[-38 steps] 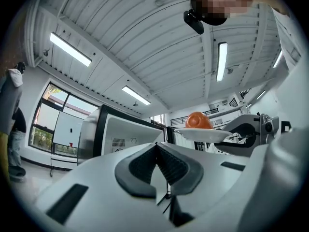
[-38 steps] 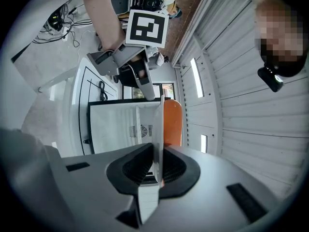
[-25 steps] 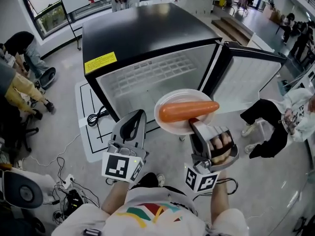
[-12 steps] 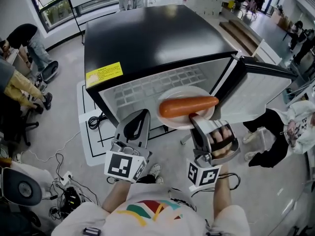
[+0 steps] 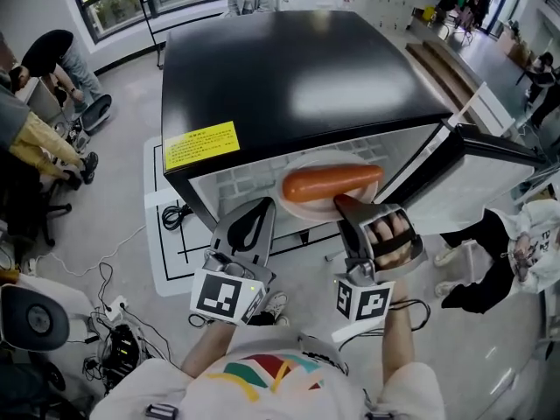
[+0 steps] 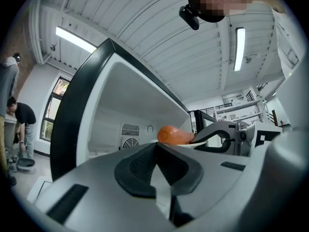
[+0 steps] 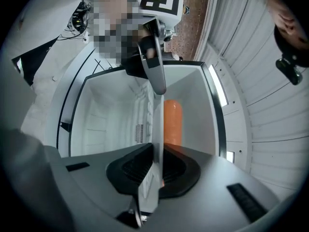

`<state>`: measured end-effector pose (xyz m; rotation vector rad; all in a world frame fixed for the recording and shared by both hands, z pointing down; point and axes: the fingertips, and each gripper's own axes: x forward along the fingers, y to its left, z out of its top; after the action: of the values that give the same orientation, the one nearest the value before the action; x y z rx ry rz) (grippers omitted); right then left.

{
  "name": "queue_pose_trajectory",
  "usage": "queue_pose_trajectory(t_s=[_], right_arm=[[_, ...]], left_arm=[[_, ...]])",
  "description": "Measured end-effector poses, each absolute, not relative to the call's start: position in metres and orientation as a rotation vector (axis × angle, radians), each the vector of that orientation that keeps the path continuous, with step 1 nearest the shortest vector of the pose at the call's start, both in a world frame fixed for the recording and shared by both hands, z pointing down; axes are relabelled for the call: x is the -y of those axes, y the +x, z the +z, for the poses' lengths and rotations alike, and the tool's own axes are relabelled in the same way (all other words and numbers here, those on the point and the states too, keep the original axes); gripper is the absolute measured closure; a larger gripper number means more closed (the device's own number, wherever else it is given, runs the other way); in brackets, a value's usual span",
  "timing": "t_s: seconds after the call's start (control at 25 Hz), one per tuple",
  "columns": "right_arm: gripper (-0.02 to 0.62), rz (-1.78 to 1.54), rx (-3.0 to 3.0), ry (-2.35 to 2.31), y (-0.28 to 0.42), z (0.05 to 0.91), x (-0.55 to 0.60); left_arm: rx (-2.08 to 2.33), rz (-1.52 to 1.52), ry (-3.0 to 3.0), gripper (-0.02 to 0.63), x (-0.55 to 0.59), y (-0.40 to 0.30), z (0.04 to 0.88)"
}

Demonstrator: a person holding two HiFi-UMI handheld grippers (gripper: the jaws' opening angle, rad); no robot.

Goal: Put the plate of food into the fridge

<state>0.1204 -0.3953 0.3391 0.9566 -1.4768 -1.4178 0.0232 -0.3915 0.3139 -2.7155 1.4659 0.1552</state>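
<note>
My right gripper pinches the near rim of the plate, the thin white edge clamped between its dark pads. My left gripper rides just beside it with its jaws pressed together on nothing.

The plate is pale, shallow and round, and carries one long, smooth orange sausage lying across it and covering most of its width. I hold it level at the mouth of the fridge, its far part just under the front edge of the glossy black top.

Past it the fridge's inside is plain white, with a small vent grille on the back wall. The door stands swung out to my right. A yellow label sits on the top's front corner.

The fridge stands on a white mat with black lines, over a grey floor strewn with cables. People sit at the left and the right.
</note>
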Motion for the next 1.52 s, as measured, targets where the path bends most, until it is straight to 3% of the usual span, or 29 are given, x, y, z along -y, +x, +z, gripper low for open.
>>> queue_pose_trajectory(t_s=[1.04, 1.52], right_arm=[[0.565, -1.38, 1.555, 0.784, 0.094, 0.363, 0.445], [0.569, -1.195, 1.674, 0.626, 0.088, 0.363, 0.459]], left_arm=[[-1.481, 0.128, -2.777, 0.601, 0.406, 0.022, 0.337], [-1.457, 0.129, -2.799, 0.601, 0.414, 0.025, 0.335]])
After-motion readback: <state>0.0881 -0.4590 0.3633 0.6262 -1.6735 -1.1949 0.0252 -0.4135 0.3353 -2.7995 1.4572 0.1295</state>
